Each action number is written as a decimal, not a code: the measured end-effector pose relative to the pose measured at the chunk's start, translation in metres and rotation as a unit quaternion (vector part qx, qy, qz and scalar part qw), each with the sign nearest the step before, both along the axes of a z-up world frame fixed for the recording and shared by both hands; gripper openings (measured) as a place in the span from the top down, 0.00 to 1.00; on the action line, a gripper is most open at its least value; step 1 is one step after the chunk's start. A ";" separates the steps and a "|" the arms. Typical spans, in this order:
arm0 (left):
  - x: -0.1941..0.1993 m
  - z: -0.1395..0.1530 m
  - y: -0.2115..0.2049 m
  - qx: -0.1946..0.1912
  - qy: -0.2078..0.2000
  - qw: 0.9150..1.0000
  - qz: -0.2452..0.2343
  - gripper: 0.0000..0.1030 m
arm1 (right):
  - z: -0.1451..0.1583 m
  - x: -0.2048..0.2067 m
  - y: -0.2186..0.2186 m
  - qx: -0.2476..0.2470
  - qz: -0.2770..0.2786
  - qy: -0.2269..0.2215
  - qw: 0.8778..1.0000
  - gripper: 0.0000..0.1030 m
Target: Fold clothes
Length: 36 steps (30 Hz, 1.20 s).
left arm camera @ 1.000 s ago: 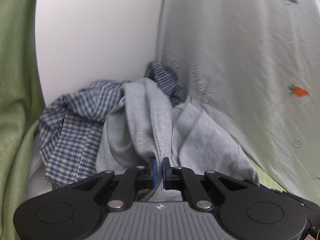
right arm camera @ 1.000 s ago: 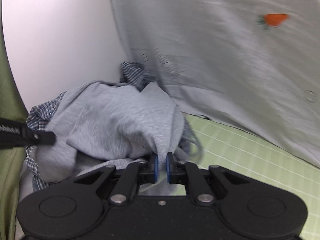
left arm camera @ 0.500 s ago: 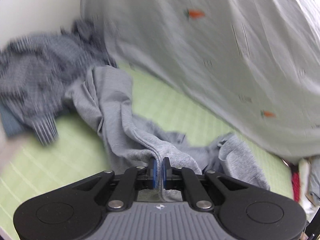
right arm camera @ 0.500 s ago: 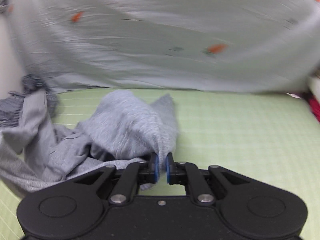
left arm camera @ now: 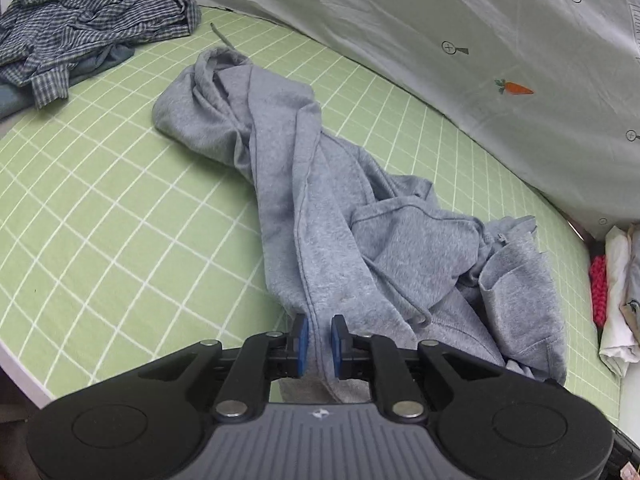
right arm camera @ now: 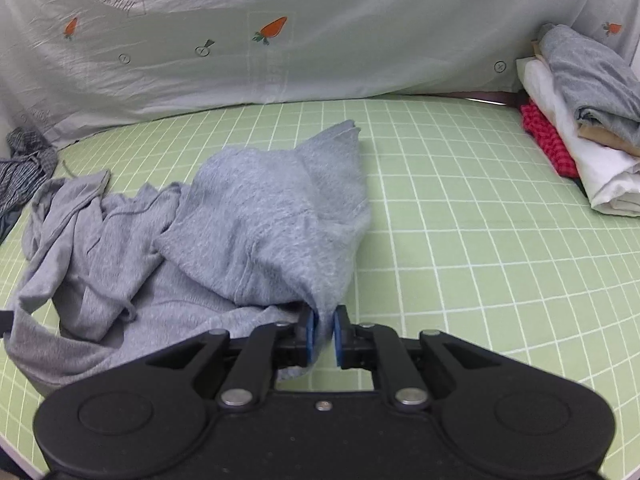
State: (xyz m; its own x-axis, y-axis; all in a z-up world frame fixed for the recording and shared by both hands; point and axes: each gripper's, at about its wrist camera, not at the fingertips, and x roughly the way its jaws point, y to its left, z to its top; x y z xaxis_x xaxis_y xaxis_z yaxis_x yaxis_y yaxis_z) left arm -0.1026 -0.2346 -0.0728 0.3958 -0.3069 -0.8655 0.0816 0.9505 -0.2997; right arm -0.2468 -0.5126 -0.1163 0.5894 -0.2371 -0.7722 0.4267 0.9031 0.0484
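A crumpled grey hoodie lies stretched across the green checked mat. My left gripper is at its near end. The jaws are opening, a seam fold of the hoodie still runs between the blue pads, and the pads no longer pinch it. In the right wrist view the hoodie is bunched on the mat, and my right gripper is shut on a fold at its near edge.
A blue plaid shirt lies heaped at the far left, its edge also showing as plaid cloth. A stack of folded clothes sits at the right. A pale sheet with carrot prints hangs behind the mat.
Both grippers pulled the grey hoodie off the heap by the plaid shirt and out across the green mat, where it now lies. The left jaws have parted a little.
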 end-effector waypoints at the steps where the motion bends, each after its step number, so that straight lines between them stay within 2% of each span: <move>1: -0.004 0.001 0.000 0.004 0.002 1.000 0.007 0.82 | -0.001 -0.002 0.001 0.000 0.013 0.004 1.000 0.90; 3: -0.013 0.006 0.000 0.013 0.000 1.000 0.020 0.73 | -0.001 -0.005 0.000 0.002 0.031 0.005 1.000 0.81; 5: -0.018 0.013 0.000 0.023 -0.006 0.999 0.029 0.63 | 0.001 -0.008 -0.003 0.010 0.036 -0.001 0.999 0.64; 6: -0.020 0.016 0.000 0.029 -0.010 0.999 0.032 0.57 | 0.003 -0.011 -0.004 0.016 0.033 -0.009 0.999 0.60; 8: -0.021 0.022 -0.001 0.040 -0.022 0.998 0.034 0.48 | 0.008 -0.013 -0.008 0.026 0.023 -0.025 0.999 0.45; 9: -0.020 0.025 -0.002 0.045 -0.028 0.998 0.033 0.42 | 0.010 -0.014 -0.009 0.029 0.018 -0.033 0.999 0.41; 11: -0.013 0.026 -0.004 0.055 -0.032 0.998 0.029 0.38 | 0.014 -0.012 -0.011 0.026 0.009 -0.046 0.999 0.33; 16: 0.013 0.021 -0.010 0.063 -0.020 0.998 0.019 0.32 | 0.020 0.004 -0.021 0.033 -0.025 -0.062 0.997 0.24; 19: 0.035 0.010 -0.008 0.050 0.003 0.998 0.023 0.31 | 0.023 0.019 -0.030 0.039 -0.042 -0.064 0.996 0.20; 23: 0.068 -0.007 -0.008 0.049 0.029 0.998 0.020 0.30 | 0.022 0.053 -0.044 0.040 -0.063 -0.061 0.995 0.11; 26: 0.093 -0.020 -0.010 0.052 0.044 0.997 0.019 0.26 | 0.019 0.080 -0.055 0.040 -0.077 -0.056 0.995 0.09; 32: 0.139 -0.047 -0.011 0.049 0.077 0.995 0.034 0.26 | -0.008 0.154 -0.086 0.052 -0.075 -0.016 0.996 0.07; 36: 0.161 -0.059 -0.019 0.043 0.076 0.996 0.028 0.28 | -0.039 0.202 -0.110 0.077 -0.081 0.025 0.993 0.07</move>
